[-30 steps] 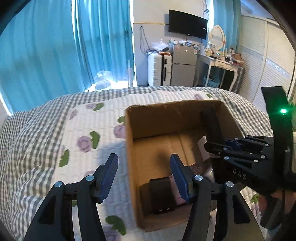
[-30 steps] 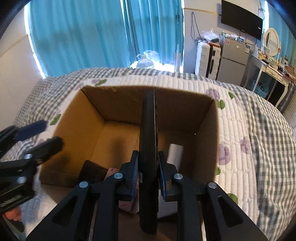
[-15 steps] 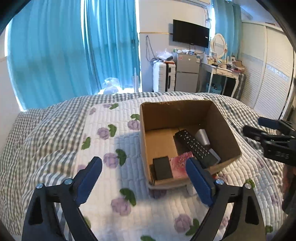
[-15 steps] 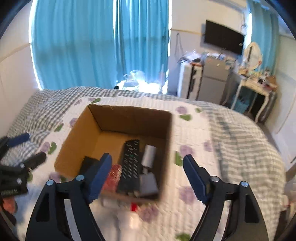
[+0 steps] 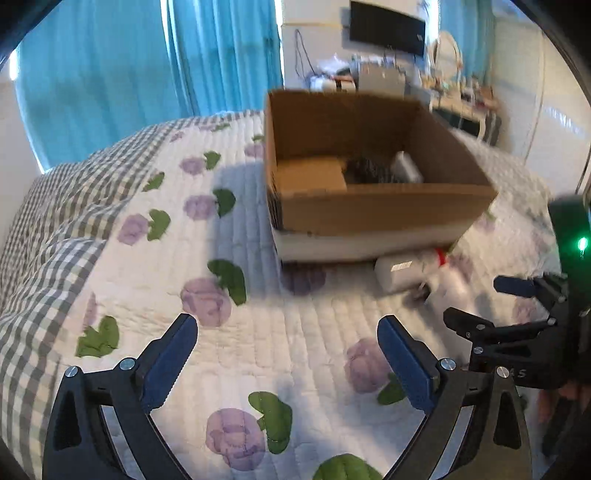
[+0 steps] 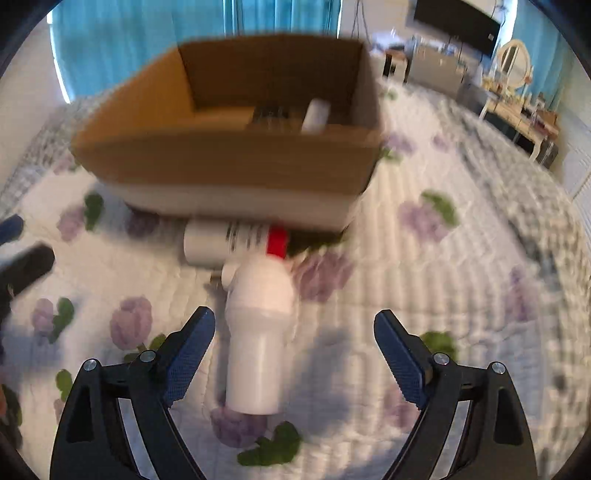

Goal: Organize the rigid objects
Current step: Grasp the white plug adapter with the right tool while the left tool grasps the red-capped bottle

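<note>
A brown cardboard box stands on the quilted bed. Inside it I see a dark remote and a white object. In front of the box lie a white bottle with a red band and a white plastic bottle, both on their sides. My right gripper is open and low over the white plastic bottle, which lies between its fingers, nearer the left one. My left gripper is open and empty over bare quilt. The right gripper also shows in the left wrist view.
The bed cover is white with purple flowers and a grey check border. Blue curtains, a wall TV, a small fridge and a dressing table stand beyond the bed.
The right gripper opened and left the remote in the box. Both grippers drew back and dropped low in front of the box; the right one now straddles the white plastic bottle.
</note>
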`<state>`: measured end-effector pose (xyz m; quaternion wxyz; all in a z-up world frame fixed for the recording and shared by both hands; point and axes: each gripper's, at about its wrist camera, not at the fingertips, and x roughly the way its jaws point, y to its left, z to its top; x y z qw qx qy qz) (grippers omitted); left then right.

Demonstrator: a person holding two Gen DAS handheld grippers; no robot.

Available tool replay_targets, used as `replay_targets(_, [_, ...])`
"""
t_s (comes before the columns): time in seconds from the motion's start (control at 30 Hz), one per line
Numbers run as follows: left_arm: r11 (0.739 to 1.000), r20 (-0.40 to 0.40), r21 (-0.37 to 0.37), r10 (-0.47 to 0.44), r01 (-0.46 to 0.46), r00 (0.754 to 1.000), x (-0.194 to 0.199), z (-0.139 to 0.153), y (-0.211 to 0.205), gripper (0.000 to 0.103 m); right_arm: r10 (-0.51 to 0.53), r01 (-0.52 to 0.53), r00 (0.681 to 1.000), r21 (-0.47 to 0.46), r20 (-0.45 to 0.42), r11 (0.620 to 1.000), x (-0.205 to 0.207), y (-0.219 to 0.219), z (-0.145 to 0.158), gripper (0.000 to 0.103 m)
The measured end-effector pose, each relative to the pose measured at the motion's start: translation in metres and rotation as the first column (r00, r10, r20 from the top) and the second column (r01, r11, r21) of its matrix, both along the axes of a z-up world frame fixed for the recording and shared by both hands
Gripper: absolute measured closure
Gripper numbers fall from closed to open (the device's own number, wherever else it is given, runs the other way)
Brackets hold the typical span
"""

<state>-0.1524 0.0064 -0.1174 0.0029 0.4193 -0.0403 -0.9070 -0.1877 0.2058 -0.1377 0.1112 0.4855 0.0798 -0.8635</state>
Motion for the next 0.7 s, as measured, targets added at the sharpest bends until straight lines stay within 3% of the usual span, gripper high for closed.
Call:
replay_targets(0.13, [1.000, 0.035, 0.004, -0.008, 0.008, 0.999, -0.001, -0.016, 0.001, 0.004, -0.002, 0.002, 0.999, 0.005, 0.050, 1.000, -0.007, -0.007, -0.019, 0.018])
replay_targets(0.23, [1.000, 0.052, -0.002, -0.004, 0.004, 0.999, -0.001, -0.021, 0.001, 0.004, -0.011, 0.009, 0.998, 0.026, 0.060, 1.000, -0.010, -0.007, -0.026, 0.038])
replay_targets(0.27, [1.000, 0.056, -0.005, -0.005, 0.005, 0.998, -0.001, -0.021, 0.002, 0.004, -0.007, 0.006, 0.998, 0.015, 0.056, 1.000, -0.010, -0.006, -0.024, 0.052])
replay_targets(0.3, [1.000, 0.057, -0.006, -0.007, 0.007, 0.998, -0.001, -0.021, 0.003, 0.004, 0.003, -0.003, 0.998, 0.000, 0.057, 1.000, -0.009, -0.006, -0.023, 0.060])
replay_targets(0.47, [0.999, 0.076, 0.028, -0.039, 0.037, 0.996, -0.004, -0.012, 0.021, 0.004, -0.002, 0.002, 1.000, -0.036, 0.002, 0.999, 0.003, 0.009, 0.000, 0.060])
replay_targets(0.6, [0.996, 0.072, 0.076, -0.052, 0.047, 0.996, -0.018, -0.007, 0.049, 0.003, -0.067, 0.066, 0.995, -0.020, -0.076, 0.998, 0.005, 0.035, 0.021, 0.060])
replay_targets(0.7, [0.994, 0.087, 0.095, -0.056, 0.048, 0.995, -0.031, -0.017, 0.075, 0.003, -0.155, 0.153, 0.984, -0.031, -0.086, 0.988, -0.004, 0.062, 0.026, 0.060])
